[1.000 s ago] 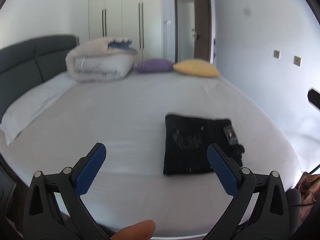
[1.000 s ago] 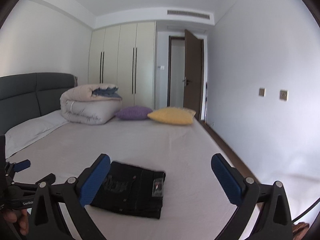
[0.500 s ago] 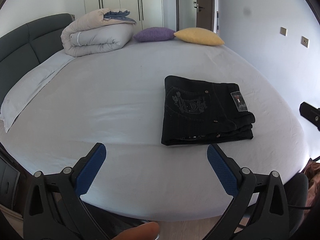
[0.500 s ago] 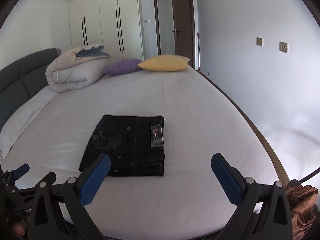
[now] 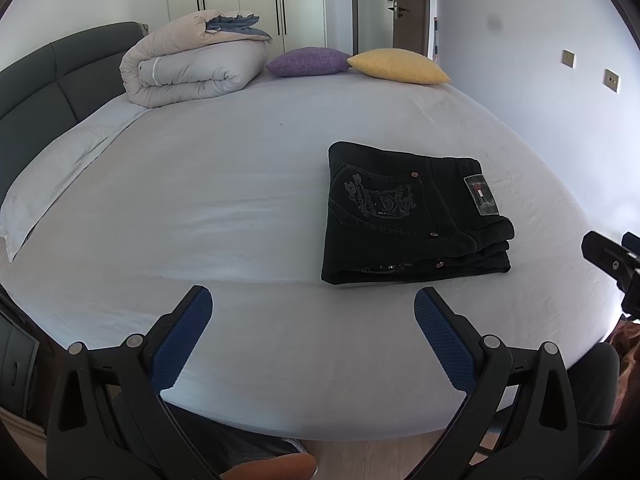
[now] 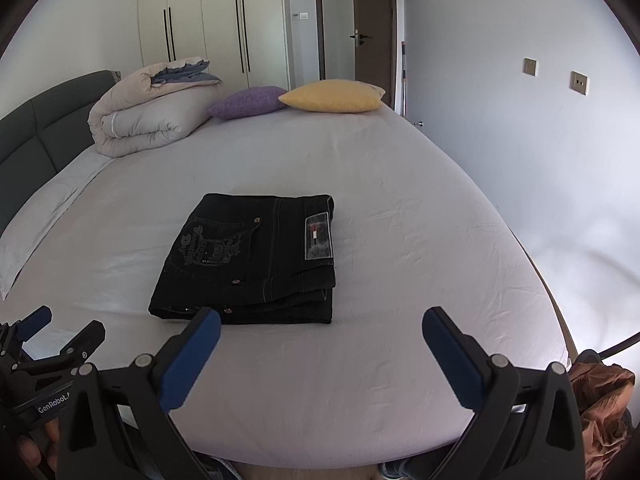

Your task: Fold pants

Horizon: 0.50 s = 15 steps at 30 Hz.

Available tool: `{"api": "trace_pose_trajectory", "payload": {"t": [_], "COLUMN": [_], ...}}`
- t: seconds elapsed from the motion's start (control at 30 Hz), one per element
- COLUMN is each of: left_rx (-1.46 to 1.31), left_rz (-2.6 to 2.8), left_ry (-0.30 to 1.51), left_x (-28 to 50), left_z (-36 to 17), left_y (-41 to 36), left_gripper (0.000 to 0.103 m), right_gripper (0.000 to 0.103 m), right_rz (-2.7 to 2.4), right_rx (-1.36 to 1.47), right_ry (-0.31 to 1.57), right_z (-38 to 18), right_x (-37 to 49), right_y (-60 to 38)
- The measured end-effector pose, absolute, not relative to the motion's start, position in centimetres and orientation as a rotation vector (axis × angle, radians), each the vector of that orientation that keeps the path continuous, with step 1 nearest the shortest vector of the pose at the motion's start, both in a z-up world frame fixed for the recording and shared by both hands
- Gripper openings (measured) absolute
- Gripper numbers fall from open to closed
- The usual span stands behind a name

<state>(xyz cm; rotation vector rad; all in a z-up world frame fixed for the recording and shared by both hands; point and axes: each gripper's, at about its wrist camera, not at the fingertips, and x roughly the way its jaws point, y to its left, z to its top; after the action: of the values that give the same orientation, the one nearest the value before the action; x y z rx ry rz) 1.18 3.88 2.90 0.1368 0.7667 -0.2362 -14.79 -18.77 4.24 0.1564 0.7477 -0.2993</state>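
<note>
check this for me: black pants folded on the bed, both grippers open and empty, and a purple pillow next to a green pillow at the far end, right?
One slip: the pillow beside the purple pillow is yellow, not green, as the right wrist view shows. The rest holds: the black pants lie folded on the bed, and the left gripper and right gripper are both open and empty.

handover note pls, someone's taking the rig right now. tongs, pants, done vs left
Left tongs: open, empty, hovering near the bed edge, short of the pants.
Right tongs: open, empty, also at the near edge.
Pants: black, folded into a compact stack, lying flat on the bed, touched by neither tongs.
Done: the fold looks complete, layers stacked roughly even.
Left: probably nothing but a check of the edges; otherwise back off.
</note>
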Motion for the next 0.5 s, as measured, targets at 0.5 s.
{"api": "trace_pose_trajectory", "payload": {"t": [0.5], "left_rx": [0.130], "left_rz": [-0.234], "left_ry": [0.786], "left_x": [2.1], "left_z": [1.7], "left_y": [3.9], "left_gripper": [0.103], "right_gripper": [0.103], "right_rz": [-0.287], "right_rx": [0.152], "right_ry": [0.796], "right_z": [3.0], "right_x": [-13.9], "right_y": [-18.6]}}
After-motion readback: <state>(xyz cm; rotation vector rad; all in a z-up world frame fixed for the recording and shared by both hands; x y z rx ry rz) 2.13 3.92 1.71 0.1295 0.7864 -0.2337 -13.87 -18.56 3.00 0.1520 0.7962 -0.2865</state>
